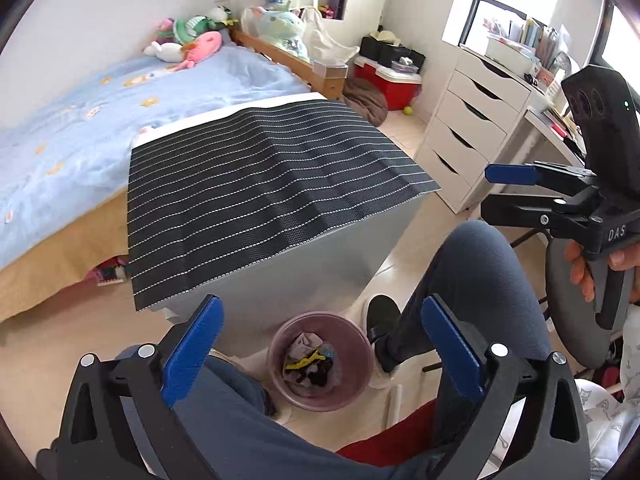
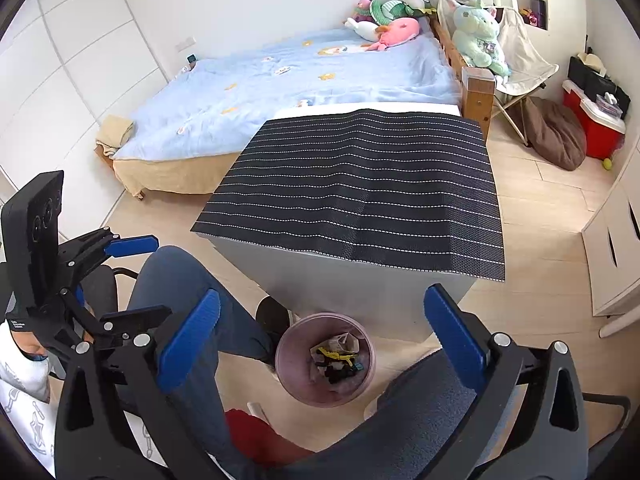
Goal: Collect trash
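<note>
A pink waste bin [image 1: 276, 354] stands on the floor between the person's legs, with mixed trash [image 1: 310, 362] inside: paper, a yellow scrap and dark bits. It also shows in the right wrist view [image 2: 370, 354] with the trash [image 2: 338, 356]. My left gripper [image 1: 320, 354] is open and empty, held above the bin. My right gripper [image 2: 322, 344] is open and empty, also above the bin. The right gripper shows in the left wrist view [image 1: 504, 190], the left gripper in the right wrist view [image 2: 138, 280]. The table's black striped mat [image 1: 260, 188] is bare.
A grey table [image 2: 360, 292] with the mat stands just behind the bin. A bed [image 2: 280, 80] with plush toys lies beyond. White drawers [image 1: 468, 128] stand at the right, with a red cooler [image 1: 396, 82] and a brown beanbag [image 2: 556, 136]. The person's legs [image 1: 472, 280] flank the bin.
</note>
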